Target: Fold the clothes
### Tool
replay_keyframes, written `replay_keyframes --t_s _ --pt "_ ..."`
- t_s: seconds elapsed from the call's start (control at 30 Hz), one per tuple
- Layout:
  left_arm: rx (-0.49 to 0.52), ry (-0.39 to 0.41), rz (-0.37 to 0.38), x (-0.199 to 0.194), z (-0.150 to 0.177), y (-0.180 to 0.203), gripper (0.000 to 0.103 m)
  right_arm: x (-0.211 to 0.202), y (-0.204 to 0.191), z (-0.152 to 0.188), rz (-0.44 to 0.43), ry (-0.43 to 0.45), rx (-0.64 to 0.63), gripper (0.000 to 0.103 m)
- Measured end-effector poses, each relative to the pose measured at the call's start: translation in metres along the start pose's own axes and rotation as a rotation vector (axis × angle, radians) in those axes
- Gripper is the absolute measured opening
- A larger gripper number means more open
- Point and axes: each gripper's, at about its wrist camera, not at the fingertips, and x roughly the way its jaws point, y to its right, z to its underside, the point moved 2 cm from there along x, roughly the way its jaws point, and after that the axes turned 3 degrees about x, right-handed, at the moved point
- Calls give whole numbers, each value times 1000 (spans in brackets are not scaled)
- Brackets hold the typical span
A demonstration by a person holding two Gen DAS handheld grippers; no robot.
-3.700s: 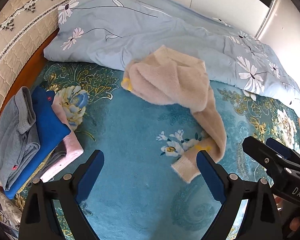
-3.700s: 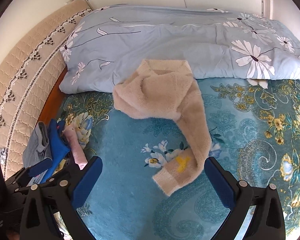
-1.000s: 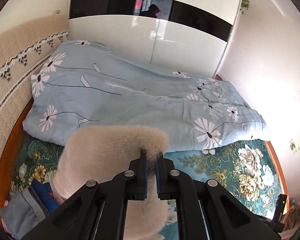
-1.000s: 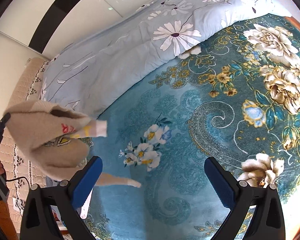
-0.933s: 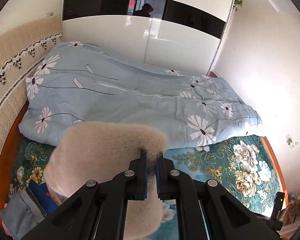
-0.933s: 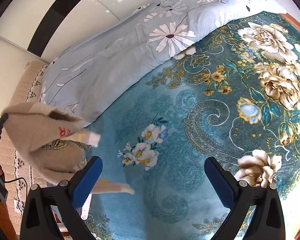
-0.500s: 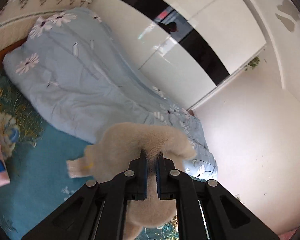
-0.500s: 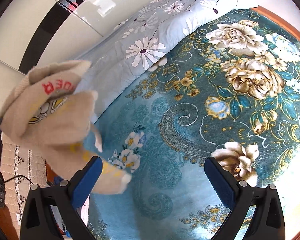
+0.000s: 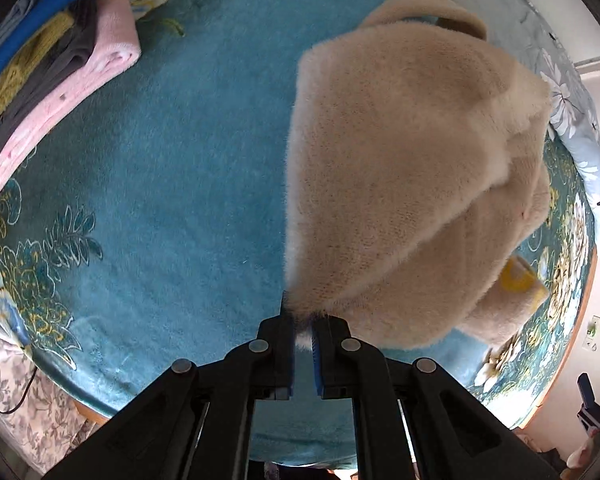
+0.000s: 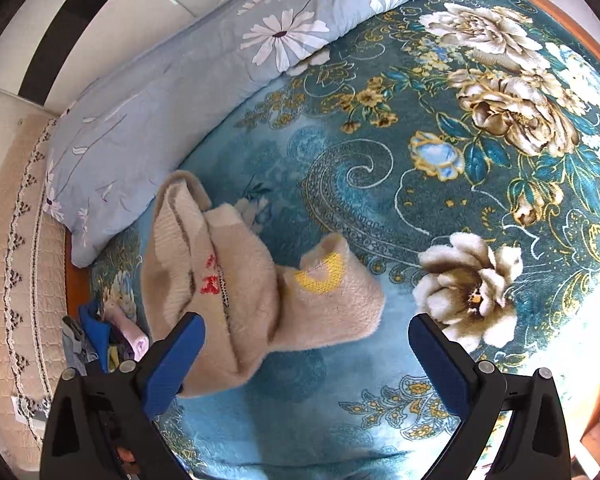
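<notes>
- My left gripper (image 9: 303,322) is clamped on the near edge of the fluffy beige knitted sweater (image 9: 400,184), a tuft of pile pinched between its blue-padded fingers (image 9: 317,354).
- Ahead of that gripper and to its right, the sweater spreads in a bunched heap over the teal floral plush bedspread (image 9: 172,168); a sleeve cuff with a yellow motif (image 9: 518,280) sticks out on the far right side.
- Ahead and to the left of the left gripper, well apart from the sweater, sits a stack of folded clothes (image 9: 48,64), a pink piece lowest, then grey, mustard and blue layers.
- My right gripper (image 10: 306,346) is spread wide and holds nothing; its blue pads (image 10: 176,354) frame the scene.
- From the right gripper, the sweater (image 10: 236,292) lies ahead and to the left, its lower part passing behind the left pad. Red stitched lettering shows on a fold; I cannot read it.
- Beyond the sweater, a pale blue daisy-print quilt (image 10: 204,68) lies bunched along the far side of the bed.
</notes>
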Motion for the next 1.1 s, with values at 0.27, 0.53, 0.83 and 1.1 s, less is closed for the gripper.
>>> replay_keyframes --t_s 0.27,0.53,0.83,1.1 --pt "64 -21 67 -28 -14 -2 11 55 17 8 -47 -51 153 100" --pt "110 70 109 -79 -35 -6 20 93 39 -7 -61 -64 354 87" --pt "152 133 59 -79 -91 4 20 143 45 -38 69 -147 468 64" --pt "367 185 -85 -55 -160 52 20 161 59 -23 185 -202 458 24"
